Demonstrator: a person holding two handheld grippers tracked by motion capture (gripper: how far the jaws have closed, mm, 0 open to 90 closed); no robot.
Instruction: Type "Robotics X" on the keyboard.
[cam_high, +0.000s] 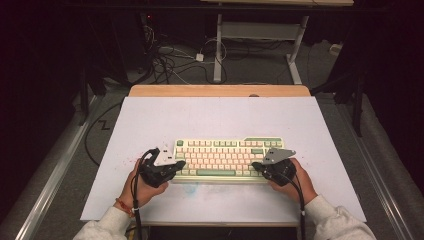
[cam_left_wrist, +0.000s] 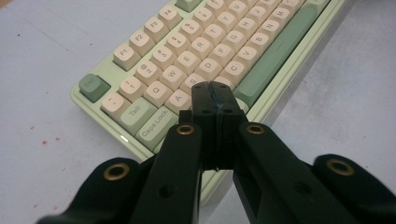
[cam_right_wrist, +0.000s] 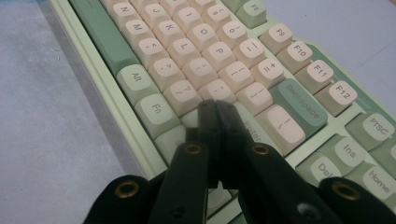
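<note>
On the white table sheet (cam_high: 150, 120), seen from the high view, a pale green keyboard (cam_high: 227, 159) with cream keys lies near the person's edge, its long side running across the table. The left gripper (cam_high: 179, 164) sits at the keyboard's left end, held in the person's left hand (cam_high: 137, 190), and its tip reaches over the lower left keys. The right gripper (cam_high: 256, 165) sits at the right end in the right hand (cam_high: 295, 182), its tip over the lower right keys. A grey three-cornered plate rides on top of each gripper, and dark cables trail back toward the white sleeves. Beyond the sheet a wooden table edge (cam_high: 220, 90) shows, with tangled cables on the floor behind it. From the left gripper view, the left gripper (cam_left_wrist: 215, 91) has its two black jaws pressed together with nothing between them, the tip hanging over the keys around A, S and D, just beside the Caps Lock key (cam_left_wrist: 156, 125) and near the green space bar (cam_left_wrist: 275, 51); whether the tip touches a key cannot be told. From the right gripper view, the right gripper (cam_right_wrist: 216, 105) likewise has its jaws closed together and empty, the tip over the Enter key (cam_right_wrist: 252, 130), near the Backspace key (cam_right_wrist: 301, 107) and the Fn key (cam_right_wrist: 156, 112).
</note>
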